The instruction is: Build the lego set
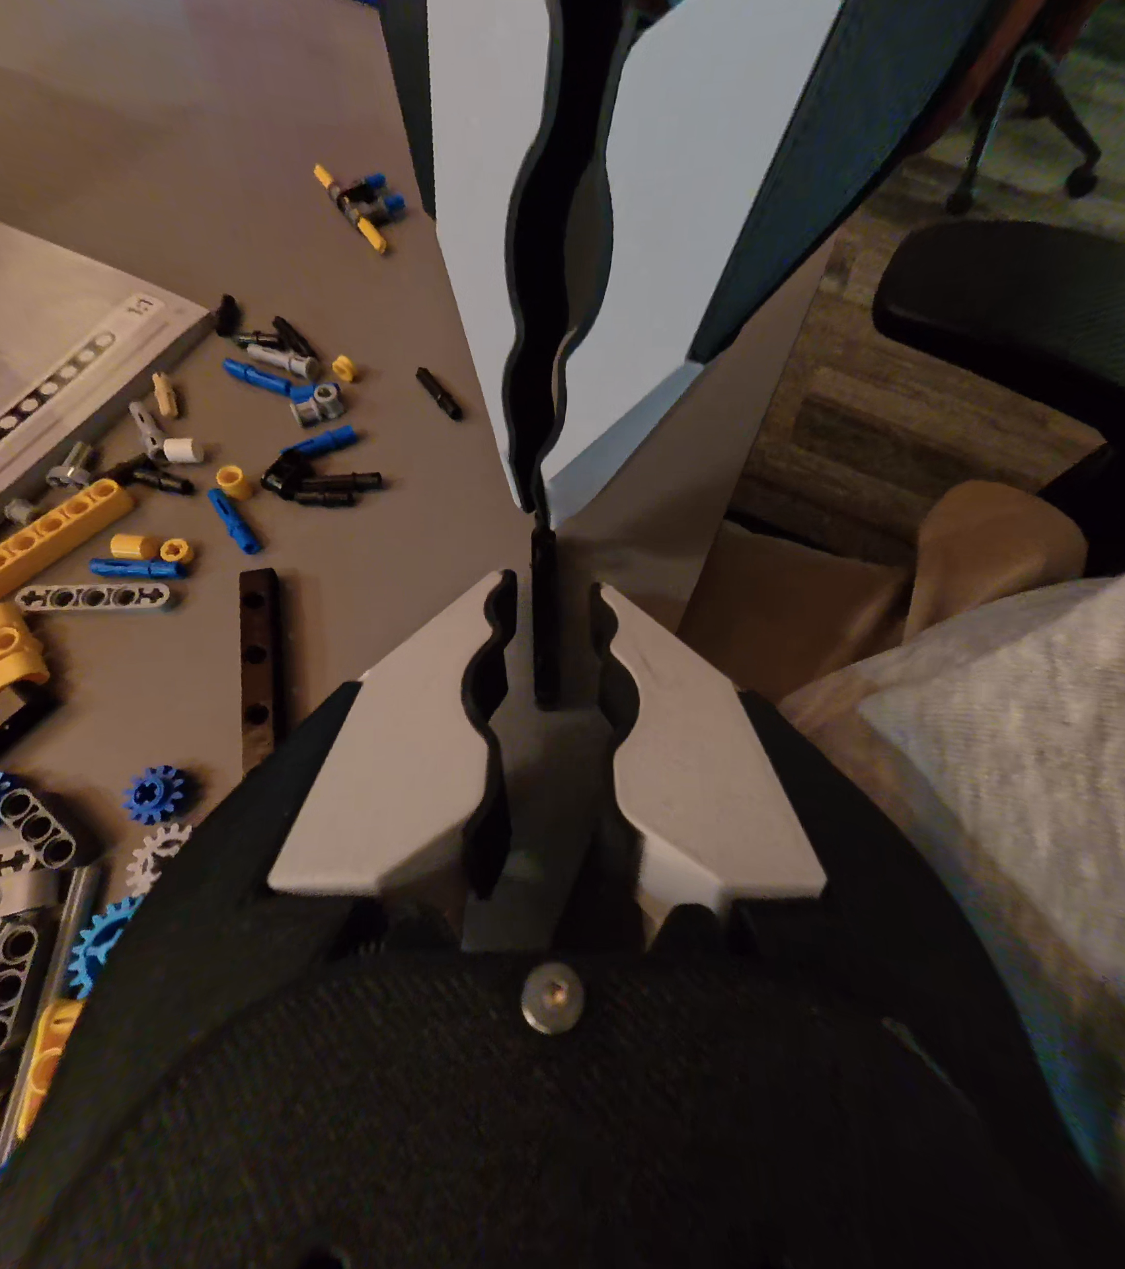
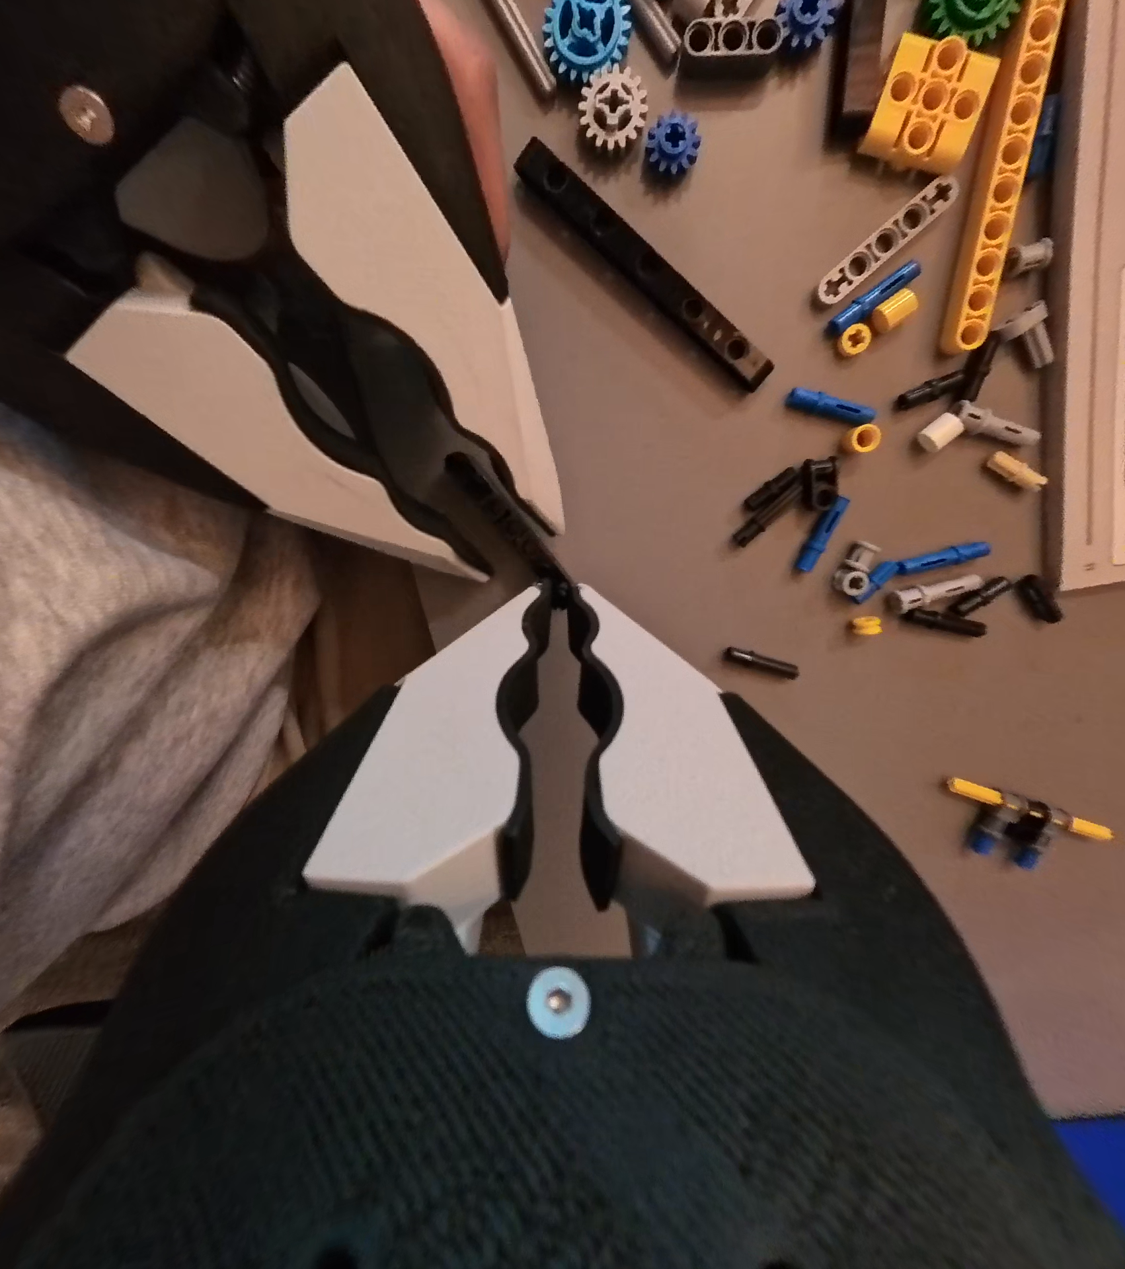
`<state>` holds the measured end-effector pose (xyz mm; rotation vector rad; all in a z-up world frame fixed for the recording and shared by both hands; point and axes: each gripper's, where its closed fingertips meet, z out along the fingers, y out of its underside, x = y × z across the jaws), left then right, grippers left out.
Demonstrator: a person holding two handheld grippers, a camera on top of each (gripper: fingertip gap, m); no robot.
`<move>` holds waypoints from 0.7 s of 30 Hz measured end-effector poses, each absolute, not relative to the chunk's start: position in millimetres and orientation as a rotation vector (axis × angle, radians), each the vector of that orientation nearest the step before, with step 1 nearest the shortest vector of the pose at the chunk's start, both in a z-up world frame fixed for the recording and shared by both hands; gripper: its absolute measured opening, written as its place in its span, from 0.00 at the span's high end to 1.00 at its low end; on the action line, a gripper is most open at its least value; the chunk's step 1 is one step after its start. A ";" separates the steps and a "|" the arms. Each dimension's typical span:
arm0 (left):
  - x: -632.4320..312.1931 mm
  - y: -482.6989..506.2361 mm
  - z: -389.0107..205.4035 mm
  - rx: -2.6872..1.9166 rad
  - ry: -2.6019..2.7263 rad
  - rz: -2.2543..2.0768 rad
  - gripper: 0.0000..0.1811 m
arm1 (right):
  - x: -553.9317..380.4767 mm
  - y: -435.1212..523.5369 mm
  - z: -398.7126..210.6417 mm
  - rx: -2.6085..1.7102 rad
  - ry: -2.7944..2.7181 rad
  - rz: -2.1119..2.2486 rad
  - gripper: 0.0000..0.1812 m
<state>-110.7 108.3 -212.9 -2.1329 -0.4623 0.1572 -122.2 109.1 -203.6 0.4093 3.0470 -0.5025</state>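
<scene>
A thin black lego rod (image 1: 544,618) hangs in the air over the near edge of the grey table (image 1: 202,172). My right gripper (image 2: 554,590) is shut on one end of it and comes down from the top of the left wrist view (image 1: 536,505). My left gripper (image 1: 551,587) is open, with the rod lying between its fingers and bare table showing on both sides of it. In the right wrist view the left gripper (image 2: 520,549) reaches in from the upper left around the rod (image 2: 508,515).
Loose parts lie on the table: a long yellow beam (image 1: 31,542), a black beam (image 1: 257,659), blue gears (image 1: 154,793), pins, and a small yellow-axle assembly (image 2: 1020,820). An instruction booklet (image 1: 31,357) lies at the far side. A person's grey sleeve (image 1: 1027,755) and a chair (image 1: 1061,329) are beside the table. Less than 4 cm separates the two grippers' tips. The small yellow-axle assembly (image 2: 1020,820) sits 15 centimeters or so from the ends of my right fingers. Seen from the left wrist view (image 1: 359,199) as well.
</scene>
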 end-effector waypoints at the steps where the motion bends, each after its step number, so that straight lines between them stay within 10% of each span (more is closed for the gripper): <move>1: -111.3 108.1 -213.0 -2.132 -0.467 0.162 0.90 | -121.7 109.4 -204.5 0.408 3.046 -0.498 0.98; 21: -112.4 107.1 -213.1 -2.127 -0.491 0.138 0.97 | -121.6 108.3 -205.9 0.425 3.027 -0.494 0.99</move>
